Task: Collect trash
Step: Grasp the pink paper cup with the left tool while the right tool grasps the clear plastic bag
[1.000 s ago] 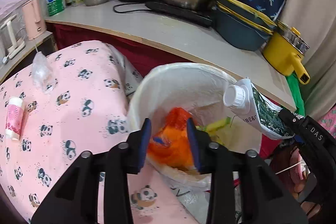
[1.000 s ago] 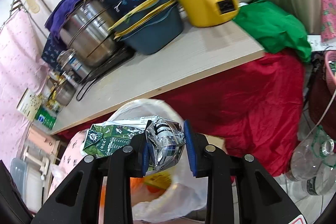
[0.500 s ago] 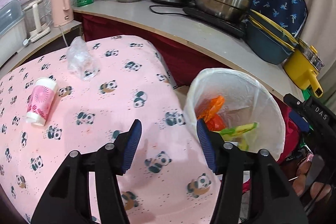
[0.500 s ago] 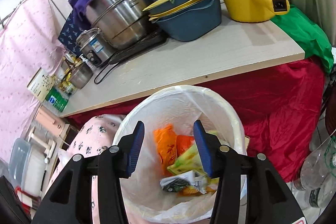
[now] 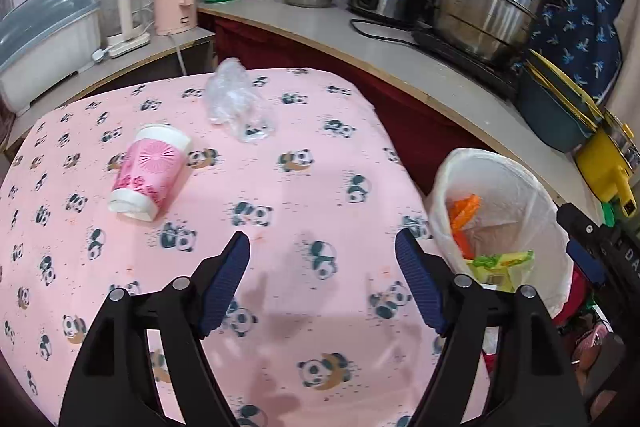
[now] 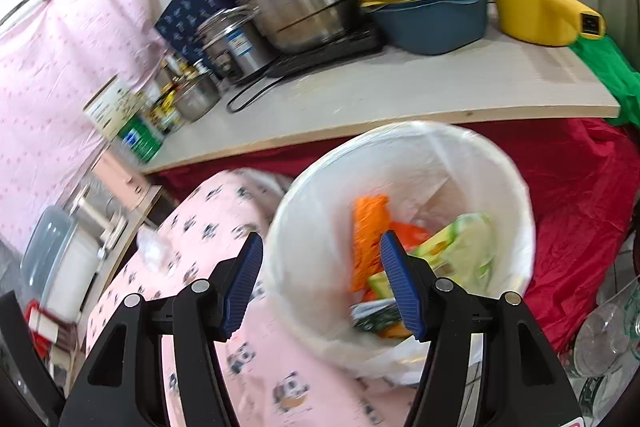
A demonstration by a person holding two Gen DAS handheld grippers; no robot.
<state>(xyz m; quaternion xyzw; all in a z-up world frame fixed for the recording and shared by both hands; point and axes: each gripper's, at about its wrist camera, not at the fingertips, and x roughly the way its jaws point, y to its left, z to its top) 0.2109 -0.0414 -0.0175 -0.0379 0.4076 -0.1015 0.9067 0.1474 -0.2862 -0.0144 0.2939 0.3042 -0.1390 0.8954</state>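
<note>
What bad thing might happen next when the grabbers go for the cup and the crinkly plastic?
The pink-and-white paper cup lies on its side on the panda-print tablecloth, so a nudge may roll it away. The crumpled clear plastic wrapper is thin and may slip between the pads. The white-lined trash bin sits tight beside the table; a swinging gripper might tip it.

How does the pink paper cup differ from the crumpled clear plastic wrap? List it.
The pink paper cup is opaque, printed and keeps its cup shape, lying on its side; the crumpled clear plastic wrap is see-through and shapeless. The cup lies nearer the left gripper, the wrap farther back. Both rest on the panda-print tablecloth, outside the white-lined bin.
</note>
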